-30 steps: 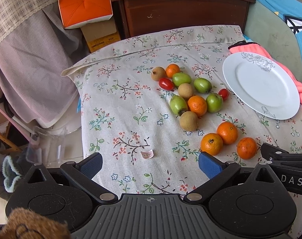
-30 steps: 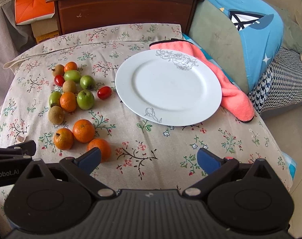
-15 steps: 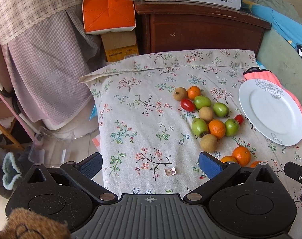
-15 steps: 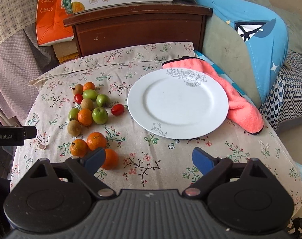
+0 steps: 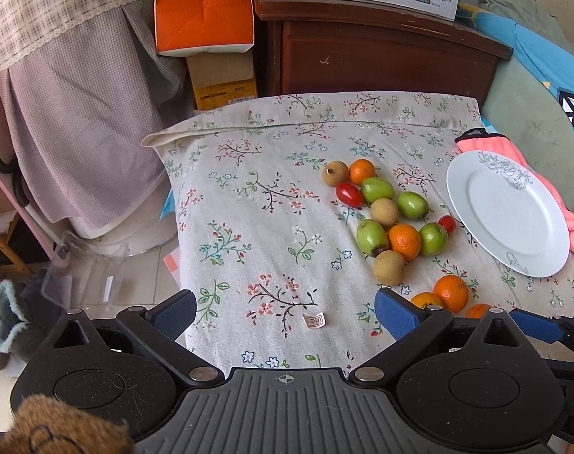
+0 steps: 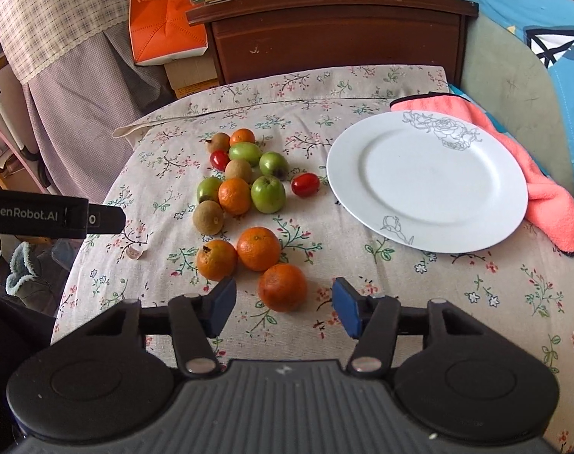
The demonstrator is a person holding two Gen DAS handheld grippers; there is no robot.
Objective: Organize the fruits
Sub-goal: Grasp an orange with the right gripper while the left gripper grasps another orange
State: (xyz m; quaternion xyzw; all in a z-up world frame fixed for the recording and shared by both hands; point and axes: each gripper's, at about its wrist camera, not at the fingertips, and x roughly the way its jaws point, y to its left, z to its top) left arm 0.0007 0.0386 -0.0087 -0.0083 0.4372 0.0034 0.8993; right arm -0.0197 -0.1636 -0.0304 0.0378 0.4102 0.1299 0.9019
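Note:
Three tangerines lie at the near end of the floral tablecloth (image 6: 419, 302); the nearest tangerine (image 6: 282, 286) sits between the blue pads of my right gripper (image 6: 283, 302). Its jaws are closing, with a gap still showing on both sides of the fruit. Beyond lies a cluster (image 6: 241, 178) of green fruits, brown fruits, small tangerines and two cherry tomatoes. The white plate (image 6: 427, 181) at the right is bare. My left gripper (image 5: 283, 314) hangs open over bare cloth, left of the fruit cluster (image 5: 389, 212), with nothing between its fingers.
A pink cloth (image 6: 544, 196) lies under the plate's right side. A dark wooden cabinet (image 6: 336, 34) with cartons on it stands behind the table. A small paper label (image 5: 314, 319) lies on the cloth. The table's left edge drops to floor clutter (image 5: 86, 276).
The right gripper's jaws have narrowed from wide open and shifted so the nearest tangerine sits between them. Both views now take in more of the cabinet behind.

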